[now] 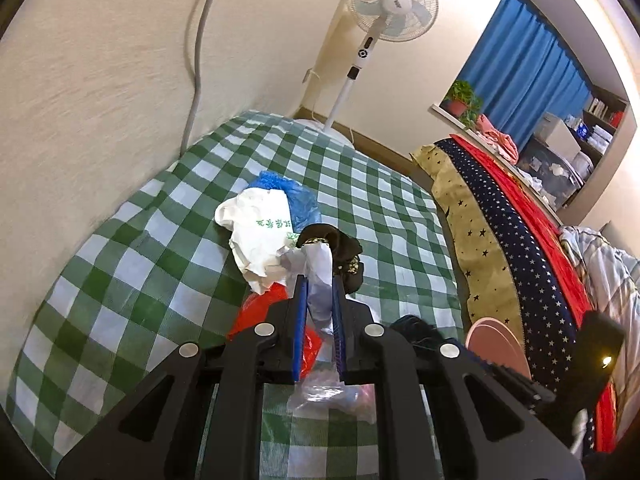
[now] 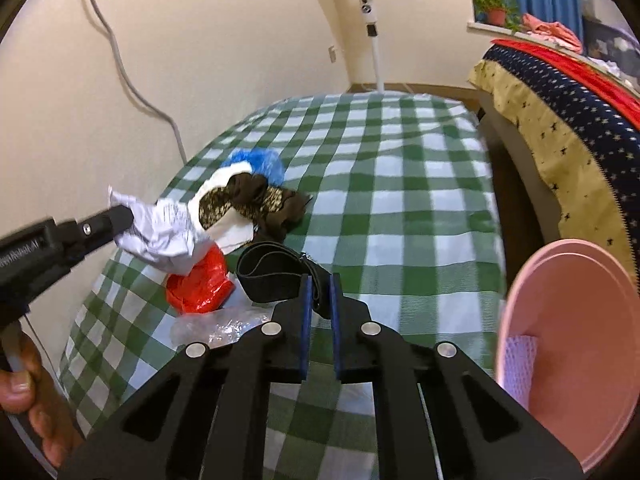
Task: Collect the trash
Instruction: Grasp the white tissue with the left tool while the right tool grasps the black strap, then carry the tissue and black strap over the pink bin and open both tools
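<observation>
Altogether two claws are at work over one table point(image 2: 420, 184) covered in green-and-white check cloth. The left claw point(image 1: 320, 300) is clamped on one crumpled white paper point(image 1: 320, 280), lifted clear of the cloth; from the right wrist view this paper point(image 2: 164, 236) bulges out beyond the claw's tips. The right claw point(image 2: 320, 300) has its jaws narrow, pinching one black elastic band point(image 2: 276, 276), whose loop lies on the cloth just ahead and left of its tips.

Counting the loose trash ahead of the right claw: one red plastic bag point(image 2: 200, 288) just to its left, touching the band; one clear plastic wrapper point(image 2: 220, 326) nearer, beside the claw's left finger; one white bag with green print point(image 1: 260, 232) farther off; one blue plastic bag point(image 2: 260, 164) behind that; and one dark brown patterned cloth point(image 2: 260, 200) draped over the white bag.

One pink bin point(image 2: 580, 352) stands right of the right claw, with one pale mesh piece point(image 2: 518, 364) inside. One hand point(image 2: 24, 396) grips the left claw's handle. One fan point(image 1: 392, 4) stands far beyond the table, one potted plant point(image 1: 460, 98) on the sill.
</observation>
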{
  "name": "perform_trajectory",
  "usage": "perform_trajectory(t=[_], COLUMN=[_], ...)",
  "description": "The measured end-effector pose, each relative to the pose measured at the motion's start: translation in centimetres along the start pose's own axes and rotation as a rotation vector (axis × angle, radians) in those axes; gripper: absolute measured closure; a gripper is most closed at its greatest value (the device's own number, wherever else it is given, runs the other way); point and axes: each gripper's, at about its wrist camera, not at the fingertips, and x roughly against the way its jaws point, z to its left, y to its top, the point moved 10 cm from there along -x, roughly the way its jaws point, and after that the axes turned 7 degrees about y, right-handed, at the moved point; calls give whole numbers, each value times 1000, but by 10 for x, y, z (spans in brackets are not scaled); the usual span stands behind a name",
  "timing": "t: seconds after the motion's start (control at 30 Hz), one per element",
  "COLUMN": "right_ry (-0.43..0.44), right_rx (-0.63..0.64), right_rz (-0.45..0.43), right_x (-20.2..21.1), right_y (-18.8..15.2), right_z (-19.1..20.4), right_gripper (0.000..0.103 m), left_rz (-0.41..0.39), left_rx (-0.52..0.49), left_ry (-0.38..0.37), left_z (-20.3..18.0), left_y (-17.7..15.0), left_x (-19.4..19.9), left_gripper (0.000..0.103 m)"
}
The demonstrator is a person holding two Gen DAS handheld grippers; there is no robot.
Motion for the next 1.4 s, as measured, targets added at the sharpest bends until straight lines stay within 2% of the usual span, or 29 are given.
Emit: perform_trajectory(t=[0.23, 0.6, 0.87, 1.07, 1.27, 1.4], right_ry=[-34, -93, -160, -191, -206, -221], right_rx=[-2, -38, -60, -57, -54, -65], right_rz=[-60, -143, -190, -224, -264, -294], right_x=[47, 134, 197, 233, 266, 284], right_y=[11, 10, 5, 10, 20, 27], right_z=[-11, -38, -64, -73, -87, -104], right_gripper=[94, 94, 94, 94, 94, 94], left_rz=[-13, -68, -92, -117, -117, -142], left_rx=[-72, -192, -246, -266, -322, -375], left_ry=[-20, -47, -70, -117, -144, -170], left_z=[-17, -53, -68, -86, -113, -140], left_y=[-10, -23, -37, -43, -51, -46], left_x=[15, 48, 70, 95, 112, 127], left_gripper=[91, 91, 91, 91, 91, 91])
